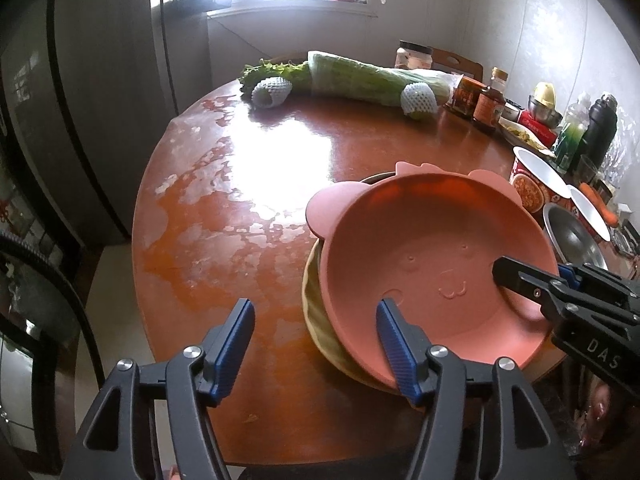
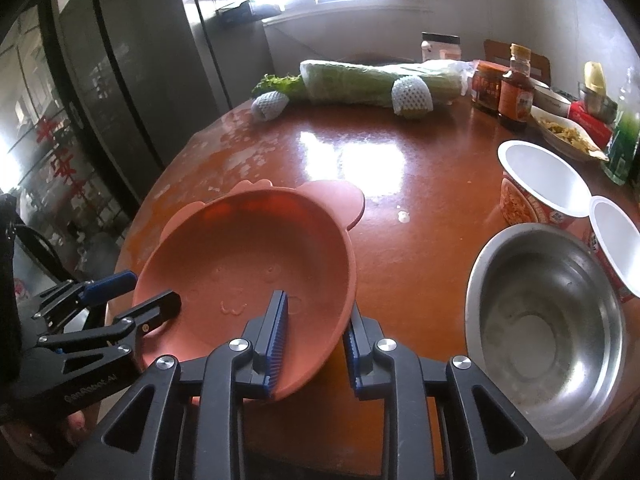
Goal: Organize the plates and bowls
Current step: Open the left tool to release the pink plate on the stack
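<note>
Now we see a pink bowl (image 1: 432,264) with round ears on its rim and a small raised face moulded into its floor. It sits tilted on a pale ribbed plate (image 1: 320,320) near the table's (image 1: 248,168) near edge, towards the right corner. Our left claw (image 1: 316,344) is spread: one blue pad lies against the bowl's near rim inside, the other stands well apart over bare table, so nothing is pinched. Our right claw (image 2: 314,340) straddles the bowl's rim at its right side, one pad inside and one outside; a gap shows at the outer pad, so it is parted and not pressing. A steel bowl (image 2: 544,320) stands just right of the pink one, with two paper cups (image 2: 540,184) behind it. Wrapped greens (image 1: 376,80) and jars (image 1: 484,100) line the far edge.
</note>
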Motion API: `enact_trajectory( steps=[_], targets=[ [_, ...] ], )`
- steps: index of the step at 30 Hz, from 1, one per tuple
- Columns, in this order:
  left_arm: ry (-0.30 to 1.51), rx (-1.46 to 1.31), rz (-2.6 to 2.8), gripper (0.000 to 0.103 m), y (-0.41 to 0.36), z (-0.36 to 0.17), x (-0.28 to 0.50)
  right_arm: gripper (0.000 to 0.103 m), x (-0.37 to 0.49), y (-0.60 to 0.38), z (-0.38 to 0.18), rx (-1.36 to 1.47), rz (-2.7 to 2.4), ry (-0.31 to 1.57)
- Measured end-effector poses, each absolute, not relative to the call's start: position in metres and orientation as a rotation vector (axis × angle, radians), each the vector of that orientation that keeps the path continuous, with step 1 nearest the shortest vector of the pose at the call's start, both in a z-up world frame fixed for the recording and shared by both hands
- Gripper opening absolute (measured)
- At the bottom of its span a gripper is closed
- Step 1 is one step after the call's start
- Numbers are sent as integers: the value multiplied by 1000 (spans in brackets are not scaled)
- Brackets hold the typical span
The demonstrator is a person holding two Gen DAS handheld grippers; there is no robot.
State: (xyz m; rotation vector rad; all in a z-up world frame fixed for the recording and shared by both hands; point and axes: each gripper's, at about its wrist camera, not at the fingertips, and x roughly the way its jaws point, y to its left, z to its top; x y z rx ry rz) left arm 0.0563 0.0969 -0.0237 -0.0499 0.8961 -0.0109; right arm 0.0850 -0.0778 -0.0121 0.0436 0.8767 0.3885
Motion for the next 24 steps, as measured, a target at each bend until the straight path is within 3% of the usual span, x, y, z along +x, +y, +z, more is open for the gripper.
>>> enact_trajectory(
  steps=[24],
  targets=[
    [937,-199,-149,59,93,-33,80,29,90,-76,-14,37,378,862]
  ],
)
